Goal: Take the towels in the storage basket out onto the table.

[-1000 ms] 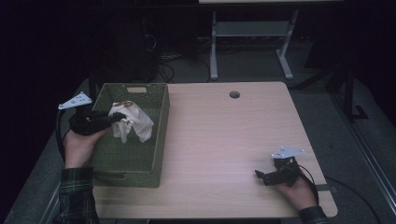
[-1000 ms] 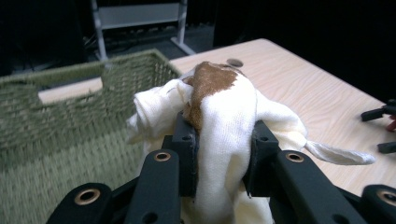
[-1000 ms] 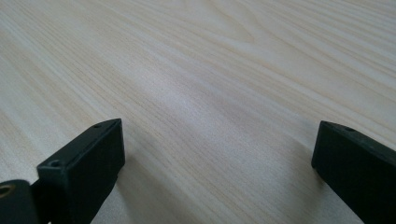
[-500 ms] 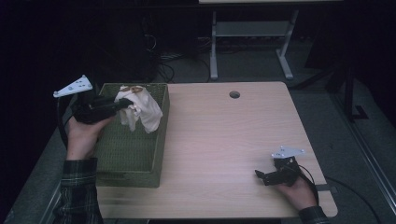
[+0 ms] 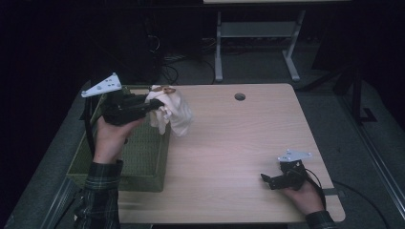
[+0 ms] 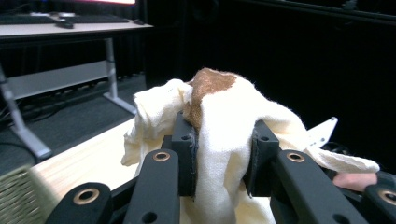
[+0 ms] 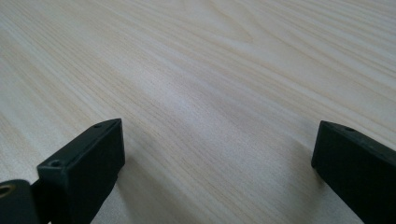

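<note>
A cream cloth [image 5: 173,113] with a brown patch hangs from my left gripper [image 5: 154,102], which is shut on it above the far right rim of the green woven basket [image 5: 138,180]. In the left gripper view the two black pads pinch the cloth [image 6: 224,107] between them, and its folds spill over the left gripper [image 6: 224,156]. My right gripper [image 5: 268,180] rests low on the wooden table [image 5: 229,143] near the front right corner. Its jaws stand wide apart over bare wood, so the right gripper [image 7: 215,154] is open with nothing in it.
The basket lies along the table's left side. A round cable hole [image 5: 239,97] sits near the table's far edge. Behind the table stand a grey desk frame [image 5: 258,33] and cables on the dark floor.
My left gripper has lifted the cloth out of the basket and carried it up and to the right, past the basket's rim. The right gripper has stayed put.
</note>
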`<state>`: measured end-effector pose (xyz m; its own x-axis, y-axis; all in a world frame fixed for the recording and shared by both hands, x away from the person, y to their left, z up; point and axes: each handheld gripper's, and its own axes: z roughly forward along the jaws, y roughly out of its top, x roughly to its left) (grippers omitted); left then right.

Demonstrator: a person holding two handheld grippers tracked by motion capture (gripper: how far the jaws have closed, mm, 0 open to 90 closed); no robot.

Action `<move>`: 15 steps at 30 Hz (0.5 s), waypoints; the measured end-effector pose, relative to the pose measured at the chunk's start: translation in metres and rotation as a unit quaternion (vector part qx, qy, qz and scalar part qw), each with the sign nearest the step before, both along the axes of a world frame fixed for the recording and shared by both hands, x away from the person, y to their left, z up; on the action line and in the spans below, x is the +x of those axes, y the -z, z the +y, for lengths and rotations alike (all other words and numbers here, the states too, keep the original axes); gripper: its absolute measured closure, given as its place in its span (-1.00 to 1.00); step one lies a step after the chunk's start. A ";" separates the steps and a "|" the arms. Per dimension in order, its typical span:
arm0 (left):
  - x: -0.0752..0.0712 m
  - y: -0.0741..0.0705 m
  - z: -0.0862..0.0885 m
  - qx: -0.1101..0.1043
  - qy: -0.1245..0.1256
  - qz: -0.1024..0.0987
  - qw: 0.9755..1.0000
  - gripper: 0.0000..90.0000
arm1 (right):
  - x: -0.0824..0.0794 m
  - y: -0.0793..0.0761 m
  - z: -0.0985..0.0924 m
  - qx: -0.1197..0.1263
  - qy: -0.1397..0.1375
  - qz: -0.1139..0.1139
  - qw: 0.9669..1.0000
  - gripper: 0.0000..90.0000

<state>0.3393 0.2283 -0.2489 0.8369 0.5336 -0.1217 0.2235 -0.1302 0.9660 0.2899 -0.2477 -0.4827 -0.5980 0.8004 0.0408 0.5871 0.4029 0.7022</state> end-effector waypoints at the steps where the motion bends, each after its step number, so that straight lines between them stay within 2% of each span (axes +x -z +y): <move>1: -0.001 0.001 -0.005 0.001 0.005 0.001 1.000 0.55 | 0.000 0.000 0.000 0.000 0.001 0.000 1.000 -0.95; 9: -0.003 0.019 -0.045 0.005 0.042 0.013 0.999 0.55 | 0.000 0.000 -0.001 0.000 0.003 -0.001 1.000 -0.95; 15: -0.004 0.032 -0.071 0.020 0.062 0.022 0.998 0.54 | 0.000 0.000 -0.001 0.000 0.003 -0.001 1.000 -0.95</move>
<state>0.3351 0.1571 -0.2805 0.8914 0.4309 -0.1407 0.2457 -0.1985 0.9488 0.2903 -0.2482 -0.4827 -0.5931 0.8042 0.0387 0.5879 0.3998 0.7032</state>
